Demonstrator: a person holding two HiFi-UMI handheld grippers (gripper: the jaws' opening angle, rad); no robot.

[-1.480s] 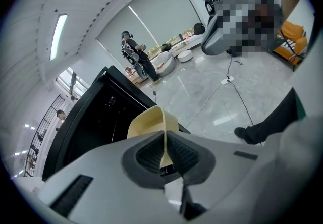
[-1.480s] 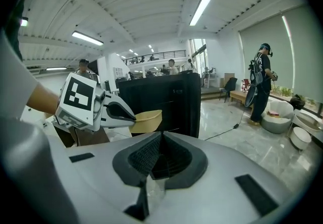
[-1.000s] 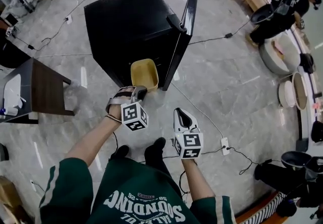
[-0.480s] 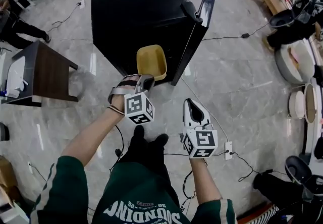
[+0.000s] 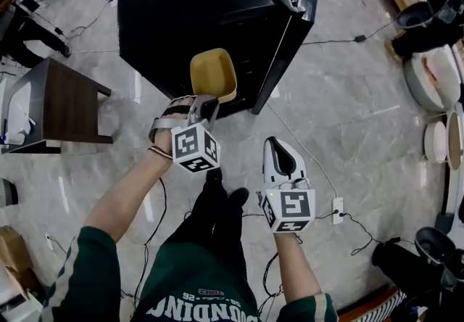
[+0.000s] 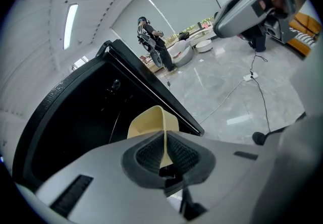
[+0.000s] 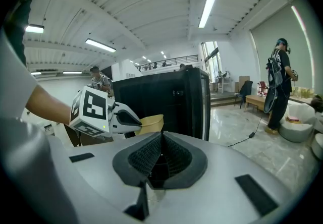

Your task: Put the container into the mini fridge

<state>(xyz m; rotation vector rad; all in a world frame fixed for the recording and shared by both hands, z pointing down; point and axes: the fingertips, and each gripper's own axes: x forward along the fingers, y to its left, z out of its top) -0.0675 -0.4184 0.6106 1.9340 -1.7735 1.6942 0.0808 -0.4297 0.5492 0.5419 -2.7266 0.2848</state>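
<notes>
1. Since half a second before, the yellow container (image 5: 213, 75) had moved closer to the dark open front of the mini fridge (image 5: 190, 10), and my right gripper (image 5: 275, 145) had dropped back a little toward the person's body.
2. The fridge door (image 5: 303, 5) stood wide open on the right, with its edge near the container's right side.
3. The container sat in the gap between the door and the fridge's left front edge.
4. Bare grey floor (image 5: 355, 96) lay open to the right of the door, with a thin cable (image 5: 304, 143) running across it.
5. A brown side table (image 5: 64, 104) stood well apart on the left.
6. The left arm reached straight out in front, and the right arm was bent and held back, pointing forward.
7. My left gripper (image 5: 206, 104) pinched the container's near rim between its pads, so the container stuck out past the jaws toward the fridge.
8. My right gripper's jaws were pressed together with nothing between them, well apart from the container.
</notes>
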